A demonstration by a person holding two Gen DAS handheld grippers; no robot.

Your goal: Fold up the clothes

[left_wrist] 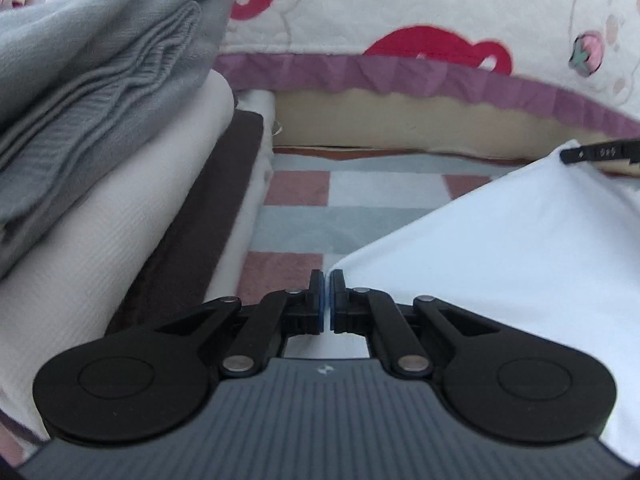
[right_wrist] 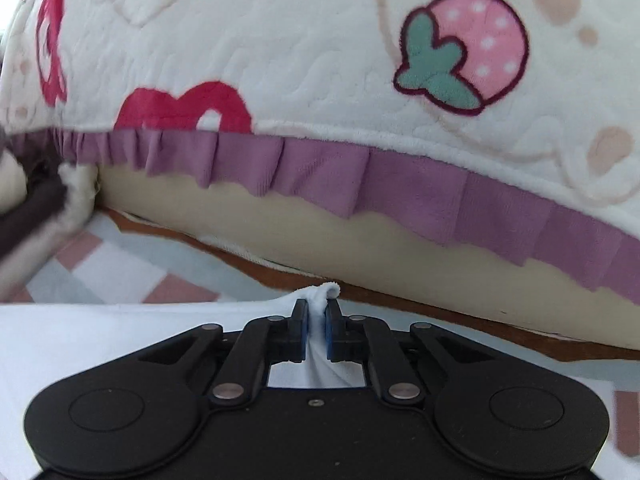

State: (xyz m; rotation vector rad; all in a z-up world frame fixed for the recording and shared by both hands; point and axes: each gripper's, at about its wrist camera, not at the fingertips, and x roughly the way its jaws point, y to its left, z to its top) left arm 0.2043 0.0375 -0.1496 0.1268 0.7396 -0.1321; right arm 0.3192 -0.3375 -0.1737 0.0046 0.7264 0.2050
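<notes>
A white garment (left_wrist: 500,248) lies spread over the checked sheet, lifted along its near edge. My left gripper (left_wrist: 329,280) is shut, with the garment's near corner pinched between its blue pads. My right gripper (right_wrist: 318,308) is shut on a bunched fold of the same white garment (right_wrist: 100,340), and a small curl of cloth pokes out above its fingertips. In the left wrist view the right gripper (left_wrist: 566,156) shows as a dark tip at the garment's far right corner. The cloth is drawn taut between the two grips.
A stack of folded clothes stands at the left: grey (left_wrist: 92,80) on top, cream (left_wrist: 100,240) below, dark brown (left_wrist: 200,240) under that. A quilt with strawberries and a purple frill (right_wrist: 360,184) rises just ahead. The checked sheet (left_wrist: 360,208) shows between the stack and the garment.
</notes>
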